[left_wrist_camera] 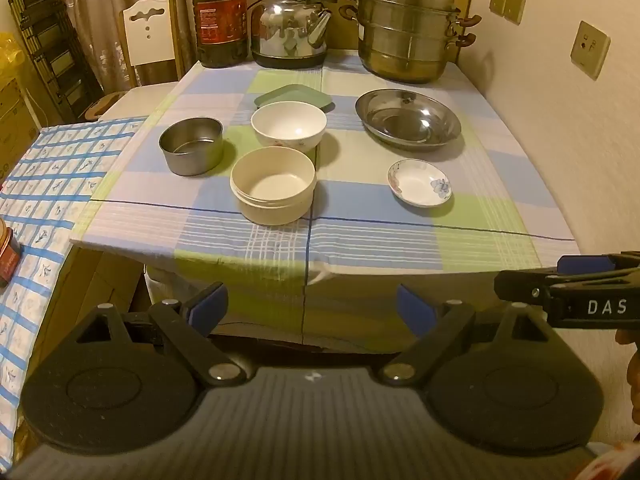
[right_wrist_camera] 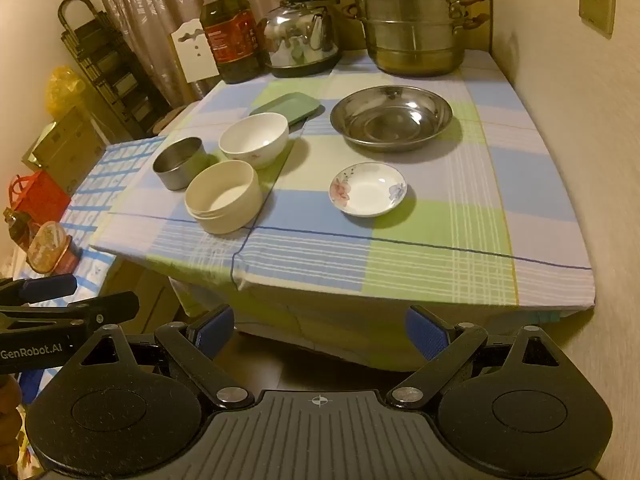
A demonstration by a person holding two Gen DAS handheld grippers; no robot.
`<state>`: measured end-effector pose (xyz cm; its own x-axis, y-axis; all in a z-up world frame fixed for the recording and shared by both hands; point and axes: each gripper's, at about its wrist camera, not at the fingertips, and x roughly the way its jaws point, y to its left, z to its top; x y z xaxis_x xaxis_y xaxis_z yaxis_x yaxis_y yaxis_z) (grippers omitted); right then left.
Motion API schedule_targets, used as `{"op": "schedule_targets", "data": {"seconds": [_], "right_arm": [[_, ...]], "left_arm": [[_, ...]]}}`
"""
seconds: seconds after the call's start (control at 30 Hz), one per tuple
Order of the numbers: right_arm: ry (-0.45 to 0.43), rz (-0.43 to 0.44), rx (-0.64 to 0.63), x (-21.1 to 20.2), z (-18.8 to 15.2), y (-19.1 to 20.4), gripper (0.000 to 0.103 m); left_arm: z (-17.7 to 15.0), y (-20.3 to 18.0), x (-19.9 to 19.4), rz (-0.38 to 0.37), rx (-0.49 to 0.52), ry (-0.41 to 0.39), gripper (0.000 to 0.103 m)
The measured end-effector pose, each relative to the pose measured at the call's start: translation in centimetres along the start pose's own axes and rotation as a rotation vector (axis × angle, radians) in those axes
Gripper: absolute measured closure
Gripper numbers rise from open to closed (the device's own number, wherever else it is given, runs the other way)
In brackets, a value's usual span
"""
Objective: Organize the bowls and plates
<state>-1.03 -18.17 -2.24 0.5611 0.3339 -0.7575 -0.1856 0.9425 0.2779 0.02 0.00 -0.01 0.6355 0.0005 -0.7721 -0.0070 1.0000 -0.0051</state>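
Before the table's near edge, the left gripper (left_wrist_camera: 310, 308) and right gripper (right_wrist_camera: 320, 330), marked "DAS" and "GenRobot.AI", hang spread and empty, well short of the cream bowl (left_wrist_camera: 273, 185), white bowl (left_wrist_camera: 288, 125), tin (left_wrist_camera: 192, 145), saucer (right_wrist_camera: 368, 188), steel plate (right_wrist_camera: 391, 117) and green plate (left_wrist_camera: 294, 97) on the checked cloth (left_wrist_camera: 360, 240).

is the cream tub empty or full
Empty: the cream tub stands upright with no lid, and its bare floor shows in both views.

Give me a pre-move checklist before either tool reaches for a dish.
1. Left tool open, nothing between its fingers: ok.
2. Right tool open, nothing between its fingers: ok.
3. Both tools short of the table's near edge: ok.
4. Cream container apart from the white bowl: cannot tell.
5. Flowered saucer standing free of other dishes: ok.
6. Steel basin empty: ok.
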Motion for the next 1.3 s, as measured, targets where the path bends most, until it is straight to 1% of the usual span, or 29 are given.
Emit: {"op": "schedule_targets", "data": {"seconds": [0.5, 0.57, 0.73, 1.3], "right_arm": [[0.0, 0.005, 0.003, 0.14, -0.05, 0.01, 0.01], [0.0, 0.004, 0.004, 0.19, -0.05, 0.01, 0.01], [0.002, -0.002, 0.007, 0.53, 0.31, -0.04, 0.01], [0.002, -0.007, 0.006, 0.58, 0.43, 0.14, 0.01]], "left_arm": [[0.01, -0.01, -0.03, 0.002, 0.003, -0.005, 0.013], [-0.18, 0.8, -0.01, -0.002, 0.003, -0.004, 0.013], [0.11, 0.86, 0.32, -0.005, 0.005, -0.003, 0.013], [0.36, 0.44, 0.59, -0.004, 0.004, 0.003, 0.013]]}}
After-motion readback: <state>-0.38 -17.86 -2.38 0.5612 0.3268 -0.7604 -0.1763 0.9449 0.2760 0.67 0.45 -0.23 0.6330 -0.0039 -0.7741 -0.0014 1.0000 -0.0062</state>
